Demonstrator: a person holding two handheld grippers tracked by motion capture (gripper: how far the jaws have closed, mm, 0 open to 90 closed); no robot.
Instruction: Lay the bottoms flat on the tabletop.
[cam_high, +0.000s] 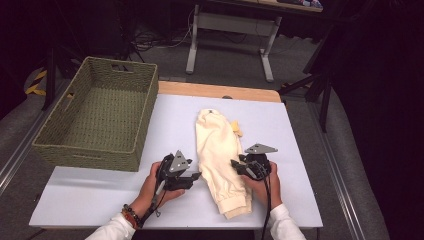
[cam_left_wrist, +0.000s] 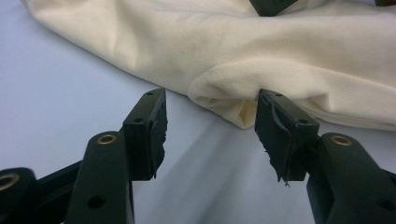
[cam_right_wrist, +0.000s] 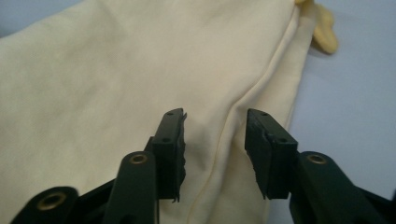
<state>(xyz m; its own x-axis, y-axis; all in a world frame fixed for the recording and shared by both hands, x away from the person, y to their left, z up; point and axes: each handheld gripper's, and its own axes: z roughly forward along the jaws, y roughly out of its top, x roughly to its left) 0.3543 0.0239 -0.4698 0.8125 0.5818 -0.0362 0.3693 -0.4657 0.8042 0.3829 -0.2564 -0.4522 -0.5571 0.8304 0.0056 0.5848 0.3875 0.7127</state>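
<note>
A cream garment (cam_high: 217, 150) lies folded in a long strip down the middle of the white table (cam_high: 100, 200). My left gripper (cam_high: 193, 177) rests on the table just left of it, open. In the left gripper view its jaws (cam_left_wrist: 210, 121) stand apart in front of a folded edge of the garment (cam_left_wrist: 233, 46), with nothing between the pads. My right gripper (cam_high: 237, 167) is at the cloth's right edge, also open. In the right gripper view its jaws (cam_right_wrist: 215, 135) hover over the garment (cam_right_wrist: 116, 70), straddling a seam without pinching it.
A green woven basket (cam_high: 85, 155) stands at the left of the table, its inside bare. A small yellow piece (cam_high: 236, 127) pokes out from the garment's right side, also seen as a yellow piece (cam_right_wrist: 324, 32). A desk frame (cam_high: 230, 30) stands beyond the table.
</note>
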